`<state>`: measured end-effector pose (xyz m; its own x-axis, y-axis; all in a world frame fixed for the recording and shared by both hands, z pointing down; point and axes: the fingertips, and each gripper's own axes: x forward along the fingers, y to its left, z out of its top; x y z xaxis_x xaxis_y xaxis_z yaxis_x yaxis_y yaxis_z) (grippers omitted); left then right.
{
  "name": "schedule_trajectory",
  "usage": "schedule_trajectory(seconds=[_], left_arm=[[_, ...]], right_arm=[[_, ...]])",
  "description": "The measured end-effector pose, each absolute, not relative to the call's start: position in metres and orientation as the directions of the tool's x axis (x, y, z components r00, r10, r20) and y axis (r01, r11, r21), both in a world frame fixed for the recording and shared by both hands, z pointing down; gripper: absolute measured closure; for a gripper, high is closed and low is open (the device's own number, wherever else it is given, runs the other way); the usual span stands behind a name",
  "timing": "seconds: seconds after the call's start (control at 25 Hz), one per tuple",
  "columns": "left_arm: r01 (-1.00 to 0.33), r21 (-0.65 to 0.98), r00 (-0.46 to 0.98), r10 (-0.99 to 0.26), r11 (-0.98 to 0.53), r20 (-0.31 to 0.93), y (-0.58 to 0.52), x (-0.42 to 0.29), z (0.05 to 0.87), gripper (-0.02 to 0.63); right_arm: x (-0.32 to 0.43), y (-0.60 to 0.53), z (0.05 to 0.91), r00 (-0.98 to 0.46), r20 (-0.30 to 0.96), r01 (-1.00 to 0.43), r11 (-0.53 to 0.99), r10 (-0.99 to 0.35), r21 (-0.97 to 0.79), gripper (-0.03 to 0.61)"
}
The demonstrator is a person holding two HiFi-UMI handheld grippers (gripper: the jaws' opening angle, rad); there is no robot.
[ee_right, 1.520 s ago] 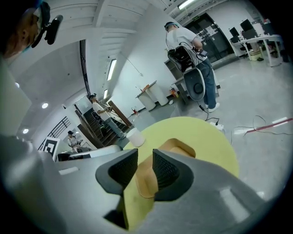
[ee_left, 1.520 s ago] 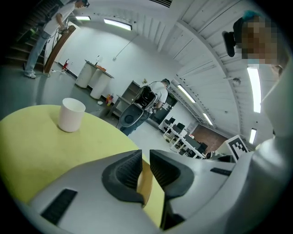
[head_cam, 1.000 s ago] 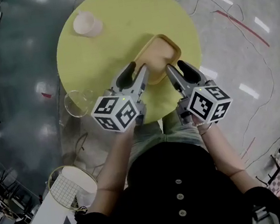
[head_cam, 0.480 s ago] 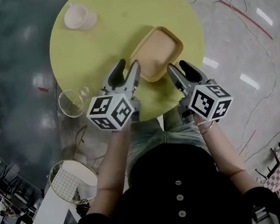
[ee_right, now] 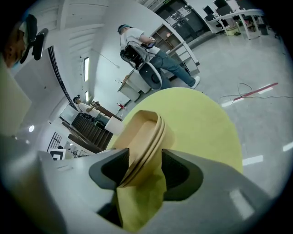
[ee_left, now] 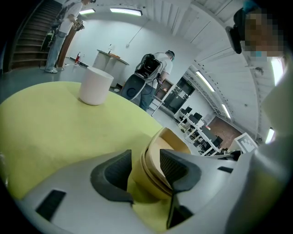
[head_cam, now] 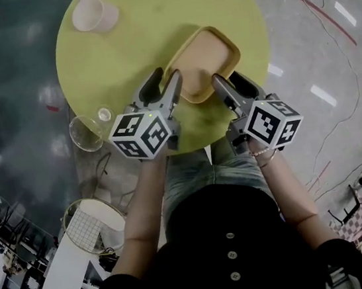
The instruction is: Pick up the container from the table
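Mid-frame, left tongs (head_cam: 166,77) and right tongs (head_cam: 225,79), jaws just opening wider, each straddle the rim of the tan container (head_cam: 204,60) on the yellow tabletop (head_cam: 152,31), pads seemingly not pressing.

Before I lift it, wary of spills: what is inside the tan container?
The container shows a bare floor in the head view. Its near corners are covered by the left gripper and right gripper, whose jaws have just been opening and straddle its rim.

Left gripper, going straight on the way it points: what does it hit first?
Probably the tan container, whose rim stands between the left gripper's jaws, which have just been opening.
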<state>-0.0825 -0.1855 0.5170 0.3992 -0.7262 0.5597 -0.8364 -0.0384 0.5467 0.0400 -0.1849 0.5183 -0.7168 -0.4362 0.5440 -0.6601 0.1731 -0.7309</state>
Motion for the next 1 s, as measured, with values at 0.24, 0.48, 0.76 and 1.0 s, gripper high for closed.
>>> schedule_trajectory(seconds=[0.24, 0.48, 0.76, 1.0], left_arm=[[-0.831, 0.556, 0.401, -0.729, -0.034, 0.555, -0.187, -0.077, 0.521, 0.436], [-0.826, 0.561, 0.409, -0.732, -0.043, 0.545, -0.186, -0.077, 0.52, 0.437], [-0.809, 0.584, 0.436, -0.739, -0.072, 0.513, -0.184, -0.071, 0.511, 0.437], [-0.795, 0.596, 0.452, -0.761, -0.107, 0.466, -0.182, -0.069, 0.496, 0.437]], right_arm=[[0.033, -0.184, 0.521, -0.732, 0.536, -0.645, 0.174, -0.42, -0.744, 0.37], [0.031, -0.184, 0.517, -0.734, 0.527, -0.64, 0.173, -0.428, -0.749, 0.37], [0.036, -0.191, 0.507, -0.726, 0.51, -0.643, 0.193, -0.46, -0.741, 0.37], [0.037, -0.195, 0.491, -0.723, 0.488, -0.644, 0.219, -0.489, -0.733, 0.37]])
